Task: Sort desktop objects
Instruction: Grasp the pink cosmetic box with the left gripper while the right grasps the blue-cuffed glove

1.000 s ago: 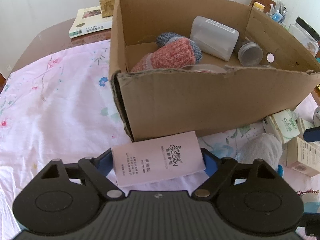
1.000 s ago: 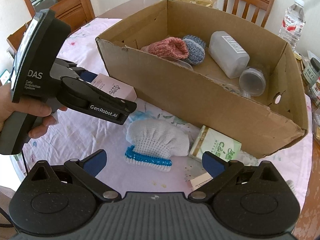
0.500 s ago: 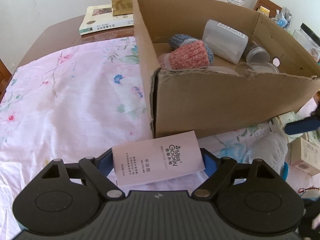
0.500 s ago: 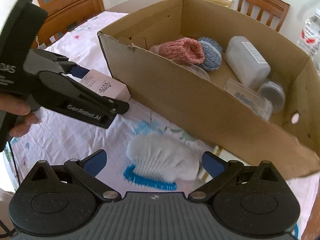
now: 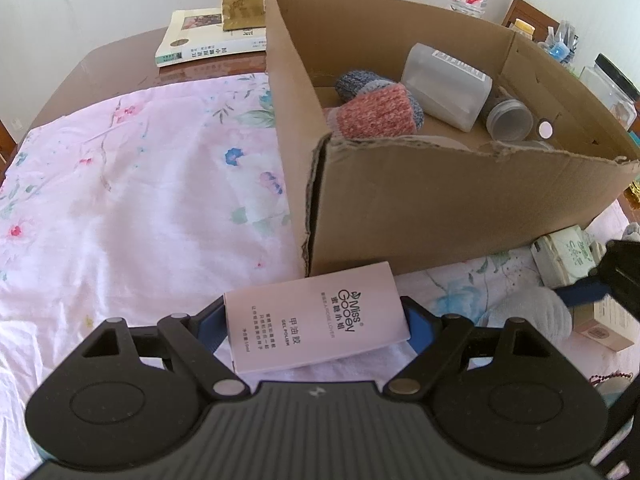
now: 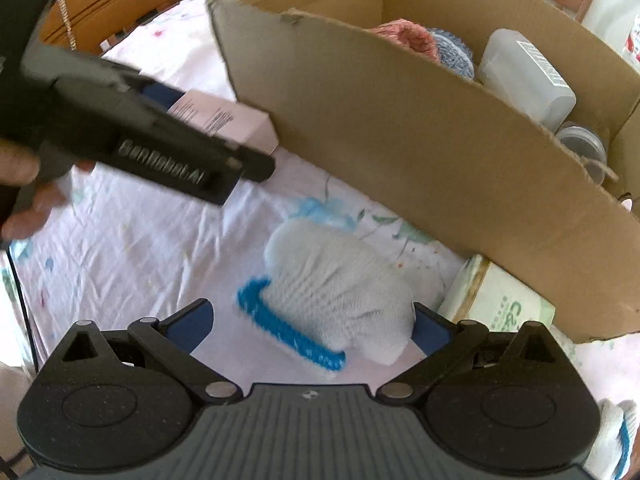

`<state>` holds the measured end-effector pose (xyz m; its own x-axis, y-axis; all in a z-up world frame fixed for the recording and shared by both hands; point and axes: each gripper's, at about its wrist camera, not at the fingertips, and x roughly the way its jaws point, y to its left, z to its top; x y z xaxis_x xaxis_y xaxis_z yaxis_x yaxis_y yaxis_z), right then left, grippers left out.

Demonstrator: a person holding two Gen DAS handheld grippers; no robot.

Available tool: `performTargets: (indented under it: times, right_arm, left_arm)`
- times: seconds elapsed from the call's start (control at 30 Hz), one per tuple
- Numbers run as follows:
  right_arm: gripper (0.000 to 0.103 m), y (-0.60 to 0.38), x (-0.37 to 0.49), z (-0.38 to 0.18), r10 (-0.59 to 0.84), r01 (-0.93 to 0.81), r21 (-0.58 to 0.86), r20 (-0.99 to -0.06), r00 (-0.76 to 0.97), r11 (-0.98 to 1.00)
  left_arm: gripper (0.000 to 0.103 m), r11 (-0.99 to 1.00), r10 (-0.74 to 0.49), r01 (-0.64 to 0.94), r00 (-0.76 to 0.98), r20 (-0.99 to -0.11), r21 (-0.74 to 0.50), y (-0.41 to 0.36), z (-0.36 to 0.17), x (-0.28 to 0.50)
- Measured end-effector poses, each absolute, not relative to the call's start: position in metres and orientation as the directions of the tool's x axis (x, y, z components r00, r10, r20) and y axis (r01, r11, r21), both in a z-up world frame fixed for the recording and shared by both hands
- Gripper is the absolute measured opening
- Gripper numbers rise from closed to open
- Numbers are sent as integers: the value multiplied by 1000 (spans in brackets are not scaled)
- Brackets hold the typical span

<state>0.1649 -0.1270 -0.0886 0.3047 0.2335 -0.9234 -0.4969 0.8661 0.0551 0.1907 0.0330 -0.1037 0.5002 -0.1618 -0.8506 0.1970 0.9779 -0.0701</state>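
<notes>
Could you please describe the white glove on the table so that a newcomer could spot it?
Find the big cardboard box on the pink floral cloth. In front of its near wall lies the white knitted glove, bunched up, the only item there with a bright blue cuff.

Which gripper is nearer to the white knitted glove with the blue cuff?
Right. The right gripper is open with the white glove lying between its fingers. The left gripper holds the pink box off to the glove's side, by the cardboard box corner.
</notes>
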Motion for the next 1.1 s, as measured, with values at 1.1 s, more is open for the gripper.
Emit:
performTargets:
  times: [1.1]
  right_arm:
    - [86,-134,152,-68,213,-541,-38,-895,393,840]
  left_arm:
    - [86,955,-210,288,497,-842,-69,28,-89,182]
